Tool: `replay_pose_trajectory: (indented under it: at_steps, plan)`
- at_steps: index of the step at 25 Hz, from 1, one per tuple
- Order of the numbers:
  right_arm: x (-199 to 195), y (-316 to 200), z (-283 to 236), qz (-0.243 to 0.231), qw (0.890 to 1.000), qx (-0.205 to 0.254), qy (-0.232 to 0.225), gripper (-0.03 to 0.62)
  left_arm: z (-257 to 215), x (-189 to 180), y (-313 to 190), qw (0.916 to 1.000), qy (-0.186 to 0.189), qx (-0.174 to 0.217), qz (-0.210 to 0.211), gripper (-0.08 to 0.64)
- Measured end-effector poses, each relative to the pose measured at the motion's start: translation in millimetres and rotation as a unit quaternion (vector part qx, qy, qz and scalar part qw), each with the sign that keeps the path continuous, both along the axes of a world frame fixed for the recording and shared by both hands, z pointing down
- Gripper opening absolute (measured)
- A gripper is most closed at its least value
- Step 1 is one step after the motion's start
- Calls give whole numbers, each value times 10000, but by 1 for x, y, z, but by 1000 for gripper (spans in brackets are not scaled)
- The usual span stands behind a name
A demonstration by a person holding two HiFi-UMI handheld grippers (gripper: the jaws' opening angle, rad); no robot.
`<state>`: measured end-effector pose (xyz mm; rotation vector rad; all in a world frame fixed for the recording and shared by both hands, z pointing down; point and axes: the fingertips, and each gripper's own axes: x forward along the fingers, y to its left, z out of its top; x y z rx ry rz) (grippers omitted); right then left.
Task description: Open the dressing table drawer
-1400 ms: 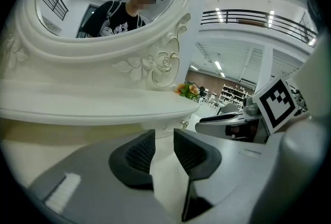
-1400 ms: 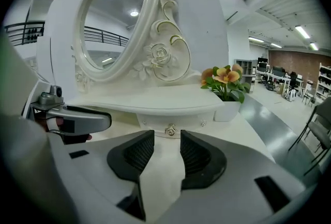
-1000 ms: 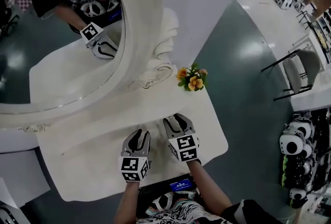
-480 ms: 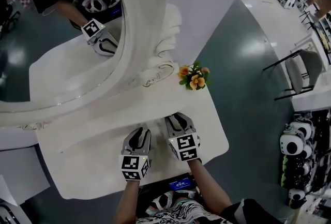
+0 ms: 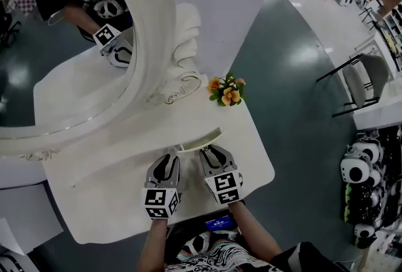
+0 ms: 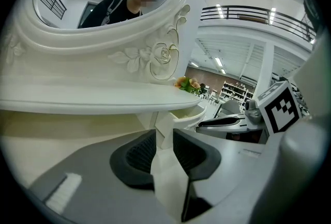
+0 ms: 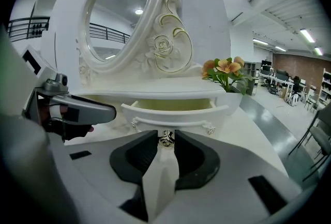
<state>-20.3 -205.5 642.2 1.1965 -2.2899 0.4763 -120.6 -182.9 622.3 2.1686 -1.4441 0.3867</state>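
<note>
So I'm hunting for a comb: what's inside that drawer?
The drawer is only partly out: its bare cream inner walls show, no items. Its floor and rear are hidden behind the front panel and under the tabletop.

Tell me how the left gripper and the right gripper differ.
The right gripper pinches the drawer knob; the left gripper has jaws apart, no clear grip. The right gripper faces the part-open drawer; the left gripper, the frame beside it. Both hover side by side over the tabletop.
</note>
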Motion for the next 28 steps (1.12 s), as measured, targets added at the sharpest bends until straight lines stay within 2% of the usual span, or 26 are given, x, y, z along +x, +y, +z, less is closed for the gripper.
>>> replay_pose_trajectory:
  at_steps: [16,28]
  plan:
    - [16,15,-7,16,9999,-159,-26,121,-20,8,5,9997,-113,231,41,115]
    - [43,46,-68,677,9962,555,-29,38,-84,16,17,9954,36,930,227,114]
